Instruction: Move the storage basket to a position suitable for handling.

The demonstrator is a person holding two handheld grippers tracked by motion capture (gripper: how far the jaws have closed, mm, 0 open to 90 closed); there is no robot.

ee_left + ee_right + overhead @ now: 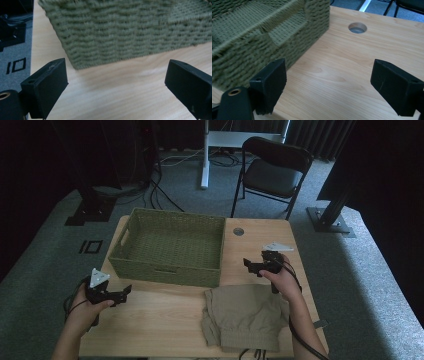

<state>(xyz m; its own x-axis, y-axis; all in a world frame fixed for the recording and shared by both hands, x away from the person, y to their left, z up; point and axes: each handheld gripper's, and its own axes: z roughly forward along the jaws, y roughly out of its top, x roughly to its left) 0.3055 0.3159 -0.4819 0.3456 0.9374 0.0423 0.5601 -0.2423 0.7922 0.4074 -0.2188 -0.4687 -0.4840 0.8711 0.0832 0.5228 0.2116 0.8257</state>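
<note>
Left gripper [125,292], right gripper [251,264]: both released, jaws wide, nothing between. Woven basket [170,245] just ahead; folded khaki cloth [245,317] near right hand [284,281].

Your desk [170,307]: light wood; green woven basket [170,245] at back left, khaki garment [245,317] at front right.

The shorts [245,317] run off the near edge of the high view. The basket [130,30] is blurred and cropped in both gripper views.
</note>
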